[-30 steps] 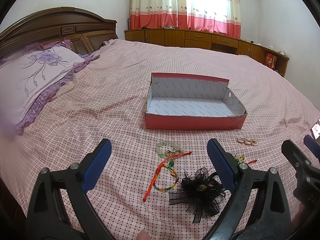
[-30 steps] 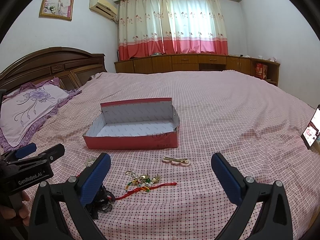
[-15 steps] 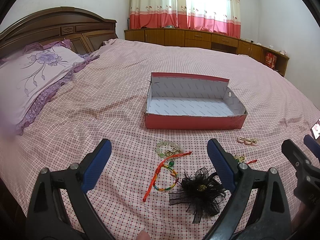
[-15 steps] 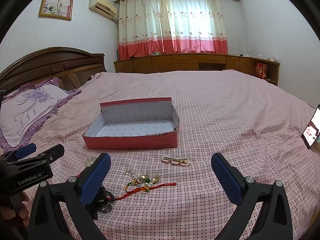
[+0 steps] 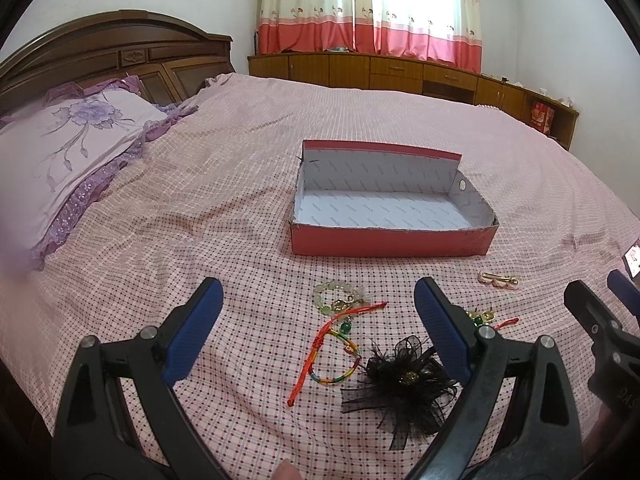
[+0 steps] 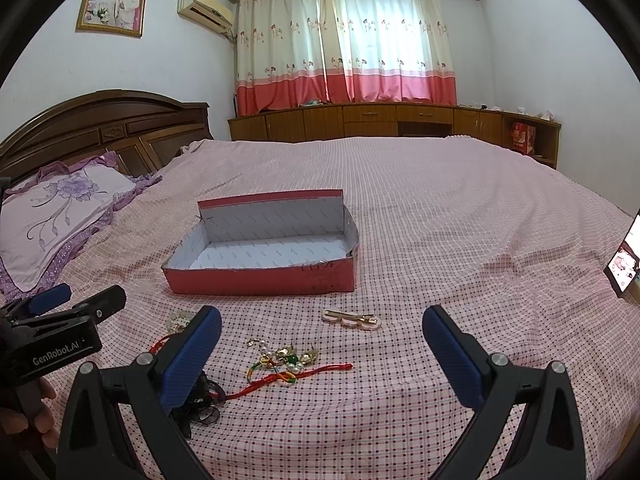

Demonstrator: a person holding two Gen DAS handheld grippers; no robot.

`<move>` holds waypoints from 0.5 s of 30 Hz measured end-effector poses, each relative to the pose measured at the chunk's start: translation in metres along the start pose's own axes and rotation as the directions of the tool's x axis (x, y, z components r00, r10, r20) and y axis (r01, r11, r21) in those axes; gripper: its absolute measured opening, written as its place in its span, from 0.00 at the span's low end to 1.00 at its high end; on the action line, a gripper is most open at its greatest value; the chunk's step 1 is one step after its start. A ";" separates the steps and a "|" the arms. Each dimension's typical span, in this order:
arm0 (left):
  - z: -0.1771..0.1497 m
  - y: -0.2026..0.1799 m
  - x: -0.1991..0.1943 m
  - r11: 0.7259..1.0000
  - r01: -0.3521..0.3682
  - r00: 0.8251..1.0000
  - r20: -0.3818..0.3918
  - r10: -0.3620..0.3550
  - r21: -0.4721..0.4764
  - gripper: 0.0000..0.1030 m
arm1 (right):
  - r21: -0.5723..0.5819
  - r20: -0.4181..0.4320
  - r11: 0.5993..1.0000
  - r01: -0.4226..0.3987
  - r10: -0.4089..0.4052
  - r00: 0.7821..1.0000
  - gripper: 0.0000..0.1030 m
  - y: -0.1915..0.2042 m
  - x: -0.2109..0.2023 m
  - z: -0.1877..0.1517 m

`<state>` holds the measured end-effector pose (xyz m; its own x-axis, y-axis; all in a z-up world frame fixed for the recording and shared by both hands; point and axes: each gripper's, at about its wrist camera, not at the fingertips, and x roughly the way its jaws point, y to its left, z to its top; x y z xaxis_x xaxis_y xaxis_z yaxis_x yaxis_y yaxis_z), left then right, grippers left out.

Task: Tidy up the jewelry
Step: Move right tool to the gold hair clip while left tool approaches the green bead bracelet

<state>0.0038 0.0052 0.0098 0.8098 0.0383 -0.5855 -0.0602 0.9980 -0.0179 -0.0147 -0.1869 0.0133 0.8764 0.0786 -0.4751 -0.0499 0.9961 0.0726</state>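
You had both tools spread wide and holding nothing, hovering low over the bed (image 5: 240, 184). Your left tool (image 5: 316, 320) framed the green bead bracelet (image 5: 340, 298), the rainbow cord bracelet (image 5: 332, 354) and the black feathery hair flower (image 5: 404, 380) (partly hidden behind one finger). Your right tool (image 6: 320, 344) sat over the charm bracelet with the red cord (image 6: 288, 364), and the gold hair clip (image 6: 352, 319) lay just beyond it. The red box (image 6: 264, 280) stood open further back on the bedspread, well apart from all the jewelry.
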 end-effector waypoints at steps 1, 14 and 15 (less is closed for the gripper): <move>0.000 0.001 0.002 1.000 0.002 1.000 -0.005 -0.002 0.000 0.87 | -0.001 -0.002 1.000 0.002 -0.002 1.000 0.99 -0.001 0.001 0.000; 0.001 0.010 0.051 1.000 0.026 0.994 -0.104 -0.027 -0.015 0.87 | -0.016 -0.049 0.998 0.055 -0.056 0.997 0.99 -0.022 0.039 -0.001; 0.002 0.009 0.054 1.000 0.026 0.994 -0.106 -0.027 -0.008 0.87 | -0.016 -0.054 0.998 0.060 -0.061 0.997 0.99 -0.024 0.042 0.000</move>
<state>0.0479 0.0165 -0.0201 0.7447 0.0058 -0.6673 -0.0434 0.9983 -0.0398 0.0236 -0.2074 -0.0087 0.8504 0.0201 -0.5257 -0.0050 0.9995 0.0301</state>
